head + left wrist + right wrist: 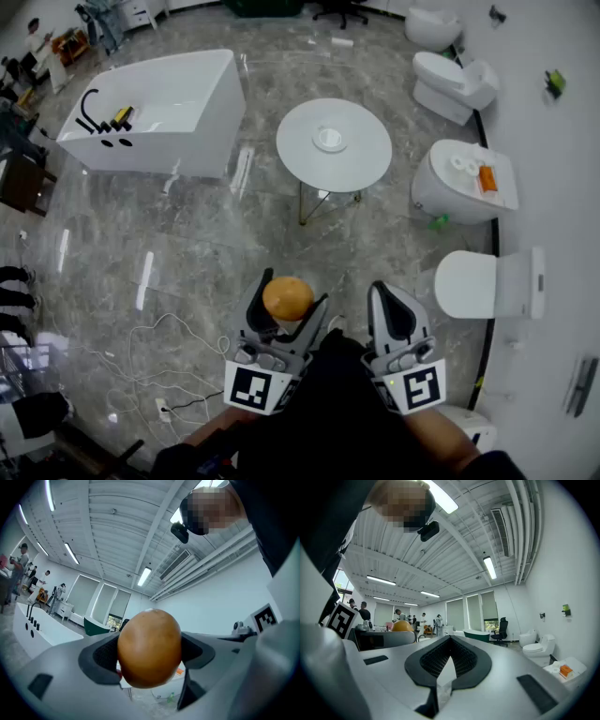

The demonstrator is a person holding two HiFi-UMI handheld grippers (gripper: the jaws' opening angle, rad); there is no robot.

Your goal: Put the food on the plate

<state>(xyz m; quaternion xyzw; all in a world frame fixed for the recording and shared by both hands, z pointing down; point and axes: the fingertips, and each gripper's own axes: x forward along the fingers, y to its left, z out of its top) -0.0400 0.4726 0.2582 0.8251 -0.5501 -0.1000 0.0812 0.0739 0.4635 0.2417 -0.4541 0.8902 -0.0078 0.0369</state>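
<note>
Left gripper (292, 292) clamped on round orange-brown food (287, 298), held level, well short of white round table (366, 159); right gripper (395, 293) pinched together, empty. Best carried forward with a firm grip, lowered onto plate (330, 139) at table centre before letting go, to prevent rolling. Count: one food, one plate, one table, two grippers.

The food (287, 298) was a smooth, rounded, orange-brown piece with a faint sheen. It sat clamped between the two dark pads of the left claw (294, 287), bulging above and below them, over the marbled floor (187, 253). The plate (329, 139), small, round and white, lay flat near the middle of the round white worktop (366, 164), well apart from the food.
</note>
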